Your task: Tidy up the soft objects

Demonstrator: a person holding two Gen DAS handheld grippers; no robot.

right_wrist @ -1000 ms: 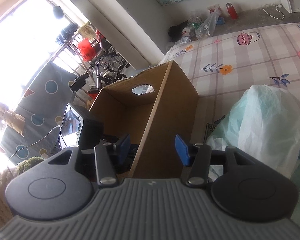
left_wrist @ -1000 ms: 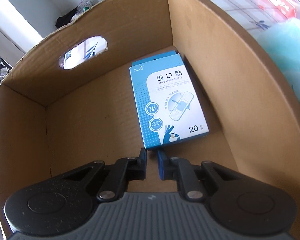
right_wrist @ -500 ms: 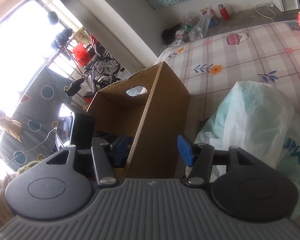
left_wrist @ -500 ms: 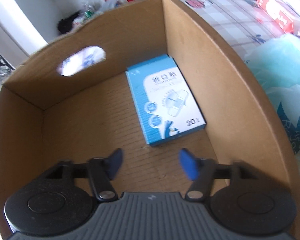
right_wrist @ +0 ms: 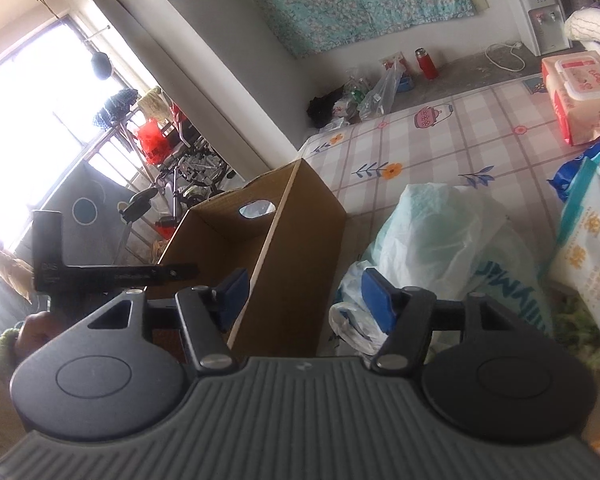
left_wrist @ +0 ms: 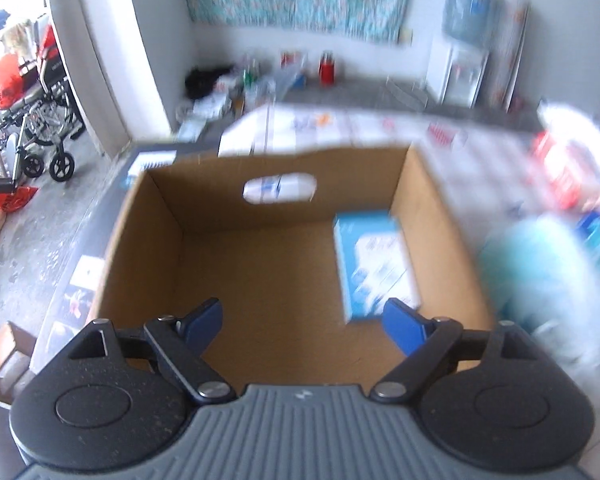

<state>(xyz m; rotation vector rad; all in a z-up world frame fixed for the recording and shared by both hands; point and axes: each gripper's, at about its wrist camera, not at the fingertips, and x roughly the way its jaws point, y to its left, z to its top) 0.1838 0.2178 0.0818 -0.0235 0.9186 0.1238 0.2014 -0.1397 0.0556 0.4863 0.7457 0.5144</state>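
The cardboard box [left_wrist: 292,280] stands open-topped on the patterned bed cover [right_wrist: 452,148] and serves as the reference for all positions below.

Left gripper [left_wrist: 302,322]: positioned above the near edge of the box, looking down into it. Its jaws have just been opening and now stand spread wide, with nothing between the blue pads [left_wrist: 404,330]. The view is motion-blurred.

Blue plaster box [left_wrist: 374,266]: lies flat on the box floor, against the right-hand wall as the left wrist view shows it, apart from both pads. Its print cannot be read through the blur. The rest of the box floor visible is bare cardboard. An oval handle cut-out [left_wrist: 278,188] pierces the far wall.

Right gripper [right_wrist: 302,294]: outside the box, at its near right-hand corner. Its jaws have just been opening and stand partly spread; the box's corner edge appears between them in the view, but the pads do not press on it and nothing is held.

Pale green plastic bag [right_wrist: 432,240]: on the bed cover just beside the right-hand outer wall of the box, bulging and crumpled.

Tissue pack [right_wrist: 588,264]: beyond the bag, further from the box.

Pink wipes pack [right_wrist: 576,92]: well apart from the box, toward the far right of the bed.
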